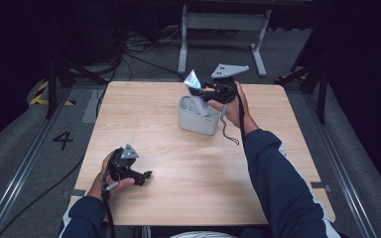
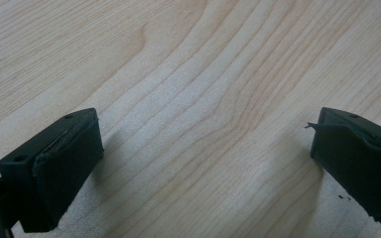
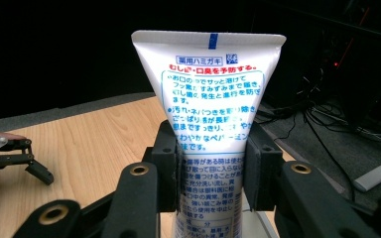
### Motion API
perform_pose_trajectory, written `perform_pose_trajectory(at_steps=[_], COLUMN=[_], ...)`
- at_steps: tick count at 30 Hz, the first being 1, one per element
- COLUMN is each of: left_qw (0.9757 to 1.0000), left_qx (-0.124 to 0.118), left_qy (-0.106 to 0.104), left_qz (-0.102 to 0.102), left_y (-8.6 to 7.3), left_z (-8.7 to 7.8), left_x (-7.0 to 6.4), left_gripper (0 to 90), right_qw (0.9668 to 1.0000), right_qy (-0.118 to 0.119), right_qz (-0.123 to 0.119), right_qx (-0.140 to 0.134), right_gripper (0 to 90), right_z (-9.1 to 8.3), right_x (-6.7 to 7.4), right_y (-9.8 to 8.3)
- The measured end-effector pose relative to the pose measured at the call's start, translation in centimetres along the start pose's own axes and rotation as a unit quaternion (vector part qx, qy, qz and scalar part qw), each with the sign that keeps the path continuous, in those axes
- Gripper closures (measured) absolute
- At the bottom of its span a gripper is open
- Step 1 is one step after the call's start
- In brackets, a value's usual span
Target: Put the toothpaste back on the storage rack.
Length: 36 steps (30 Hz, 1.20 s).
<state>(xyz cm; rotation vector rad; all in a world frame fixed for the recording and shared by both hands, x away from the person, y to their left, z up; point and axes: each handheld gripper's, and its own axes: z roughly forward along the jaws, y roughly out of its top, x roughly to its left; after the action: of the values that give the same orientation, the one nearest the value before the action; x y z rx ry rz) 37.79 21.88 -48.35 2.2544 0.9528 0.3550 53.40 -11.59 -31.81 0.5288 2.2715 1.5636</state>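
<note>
**Tube pinched over the bin**

My right tongs (image 3: 211, 163) pinch a white toothpaste tube (image 3: 209, 94), crimped end up, above the grey bin (image 1: 198, 119) at the tabletop's (image 1: 193, 168) far side, arm stretched forward. My left tongs (image 2: 203, 163) rest spread near the front edge, over bare light wood. Around it I see dark room, cables, floor rails.

Overhead view and close claw views share the table (image 1: 188, 163).

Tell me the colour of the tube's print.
Blue text with one red line on the white tube; right gripper view shows it best.
</note>
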Motion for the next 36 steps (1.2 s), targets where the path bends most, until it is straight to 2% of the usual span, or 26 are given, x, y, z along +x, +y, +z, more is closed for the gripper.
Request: perform_pose_trajectory(at_steps=[2, 6, 10, 18, 23, 27, 32, 36], left_qw=[1.0, 1.0, 1.0, 1.0, 1.0, 1.0, 1.0, 1.0], left_qx=[0.0, 0.0, -0.001, -0.001, -0.001, -0.001, -0.001, -0.001], left_qy=[0.0, 0.0, 0.0, 0.0, 0.001, 0.001, 0.001, 0.001], left_qz=[0.0, 0.0, -0.001, 0.0, 0.001, 0.0, 0.0, 0.001], left_y=[0.0, 0.0, 0.0, 0.0, 0.0, 0.0, 0.0, 0.0], left_z=[0.0, 0.0, 0.0, 0.0, 0.0, 0.0, 0.0, 0.0], left_x=[0.0, 0.0, 0.0, 0.0, 0.0, 0.0, 0.0, 0.0], left_gripper=[0.2, 0.3, 0.3, 0.2, 0.2, 0.3, 0.3, 0.3], right_qw=[1.0, 0.9999, 0.9999, 0.9996, 0.9994, 0.9996, 0.9997, 0.9997], right_qy=[0.001, -0.006, -0.012, -0.026, -0.029, -0.023, -0.017, -0.024], right_qz=[0.008, 0.002, 0.011, 0.006, 0.005, 0.017, 0.006, 0.002], right_qx=[-0.001, 0.012, 0.003, 0.011, 0.018, 0.007, 0.014, 0.01], right_gripper=[65.4, 65.3, 65.2, 65.2, 65.2, 65.0, 64.8, 65.0], right_z=[0.2, 0.7, 0.7, 1.2, 1.4, 1.1, 1.0, 1.3], right_x=[-0.2, -0.2, -0.7, -1.2, -1.4, -1.7, -1.5, -1.5], right_y=[-0.2, -0.3, -0.6, -1.0, -1.2, -1.7, -1.6, -1.6])
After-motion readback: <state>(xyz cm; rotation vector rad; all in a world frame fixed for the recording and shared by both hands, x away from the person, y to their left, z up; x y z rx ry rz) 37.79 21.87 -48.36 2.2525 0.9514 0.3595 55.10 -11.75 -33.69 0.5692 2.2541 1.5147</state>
